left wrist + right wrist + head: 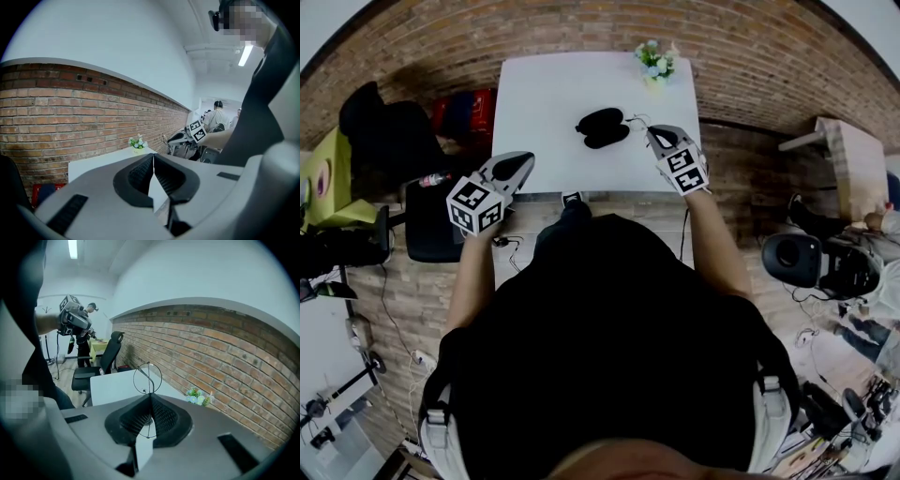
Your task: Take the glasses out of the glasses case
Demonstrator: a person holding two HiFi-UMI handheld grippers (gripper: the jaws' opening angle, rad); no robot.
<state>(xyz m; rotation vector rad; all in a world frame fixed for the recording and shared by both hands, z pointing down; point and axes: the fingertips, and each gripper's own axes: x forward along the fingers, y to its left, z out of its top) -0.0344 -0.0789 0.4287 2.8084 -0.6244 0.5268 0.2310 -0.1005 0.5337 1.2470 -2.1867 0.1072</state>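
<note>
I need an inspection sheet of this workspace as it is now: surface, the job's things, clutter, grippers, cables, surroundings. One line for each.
Surface: white table, mostly bare.
Job's things: black glasses case lies open mid-table; thin wire glasses are out of it.
Clutter: small flower pot at the table's far right corner.
Grippers: right gripper, jaws shut on the glasses; left gripper, jaws together, empty.
Cables: thin cable on the floor at left.
Surroundings: brick wall, black office chair.
</note>
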